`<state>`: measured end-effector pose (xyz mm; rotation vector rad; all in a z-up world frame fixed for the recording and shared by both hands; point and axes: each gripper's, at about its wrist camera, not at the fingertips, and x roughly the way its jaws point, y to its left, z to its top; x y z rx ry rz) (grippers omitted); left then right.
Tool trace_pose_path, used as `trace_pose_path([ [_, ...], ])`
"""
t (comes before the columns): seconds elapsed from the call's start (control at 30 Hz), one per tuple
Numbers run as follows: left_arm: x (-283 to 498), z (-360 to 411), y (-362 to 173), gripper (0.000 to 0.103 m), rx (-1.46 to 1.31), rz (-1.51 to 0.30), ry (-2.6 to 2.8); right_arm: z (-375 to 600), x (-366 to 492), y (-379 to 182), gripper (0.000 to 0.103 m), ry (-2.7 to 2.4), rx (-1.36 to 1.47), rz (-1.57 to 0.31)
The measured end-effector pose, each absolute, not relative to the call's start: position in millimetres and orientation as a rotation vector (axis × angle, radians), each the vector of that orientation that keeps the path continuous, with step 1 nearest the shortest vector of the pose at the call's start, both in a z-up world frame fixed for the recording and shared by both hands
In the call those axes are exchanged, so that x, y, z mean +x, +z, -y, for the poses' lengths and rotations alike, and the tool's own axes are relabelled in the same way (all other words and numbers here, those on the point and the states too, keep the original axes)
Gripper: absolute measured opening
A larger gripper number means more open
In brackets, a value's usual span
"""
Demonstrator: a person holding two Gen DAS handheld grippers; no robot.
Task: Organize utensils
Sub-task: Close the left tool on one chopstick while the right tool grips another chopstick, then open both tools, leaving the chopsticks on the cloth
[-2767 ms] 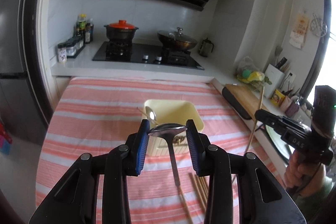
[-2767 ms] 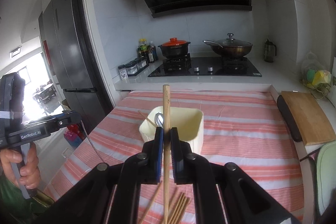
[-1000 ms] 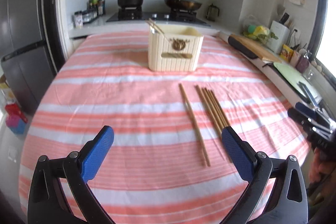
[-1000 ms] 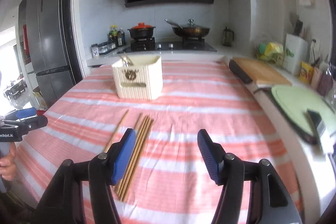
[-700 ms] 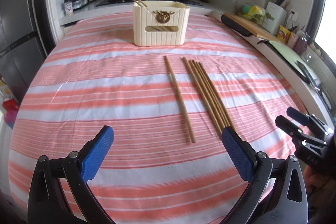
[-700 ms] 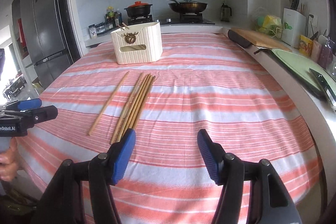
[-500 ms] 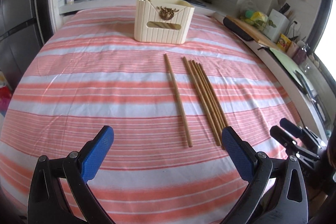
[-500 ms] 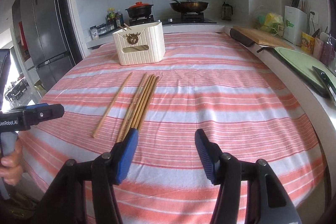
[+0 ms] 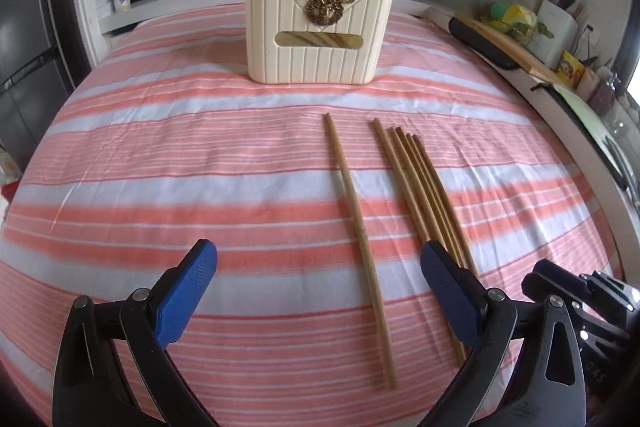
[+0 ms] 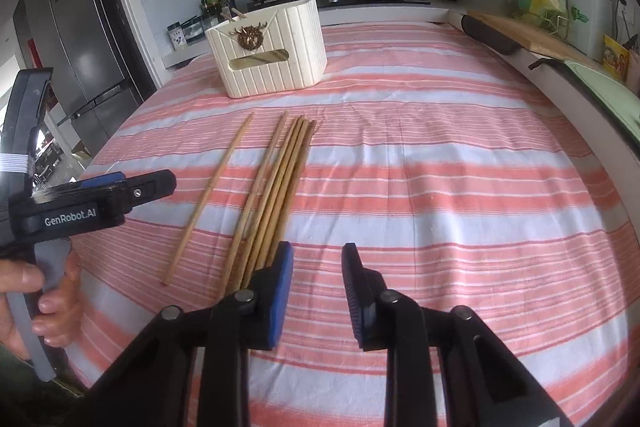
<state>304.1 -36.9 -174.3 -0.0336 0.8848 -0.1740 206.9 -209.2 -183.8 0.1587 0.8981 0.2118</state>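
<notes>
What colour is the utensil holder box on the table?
Cream, ribbed utensil holder with a bronze deer emblem; clearest in the left wrist view.

- The tablecloth is soft woven cloth, matt, slightly creased.
- The chopsticks are bare, light wood with a smooth, dull finish.
- The utensil holder looks like cream plastic, ribbed and satin, with a brassy metal emblem on its front.
- The left gripper has black, slightly glossy plastic arms and blue textured rubbery pads.
- The fridge is dark brushed metal.
- The cutting board is matt wood.
</notes>
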Motion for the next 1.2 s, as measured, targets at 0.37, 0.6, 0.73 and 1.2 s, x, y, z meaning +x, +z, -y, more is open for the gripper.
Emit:
trace_pose_path([
  [0.37, 336, 50, -197, 0.079, 0.036, -0.931, -0.155, 178, 258, -204, 0.013, 0.272, 0.174, -1.014],
  [0.6, 337, 54, -202, 0.053, 0.048, -0.927, -0.172, 173, 262, -207, 0.005, 0.224, 0.106, -1.042],
  [0.73, 334, 63, -199, 0.006, 0.064, -0.915, -0.192, 162, 257, -206, 0.005, 0.163, -0.026, -1.004],
  [1.2, 276, -15, -199, 0.006, 0.008, -0.944, -0.074, 215, 209, -205, 0.005, 0.0, -0.041, -1.0],
])
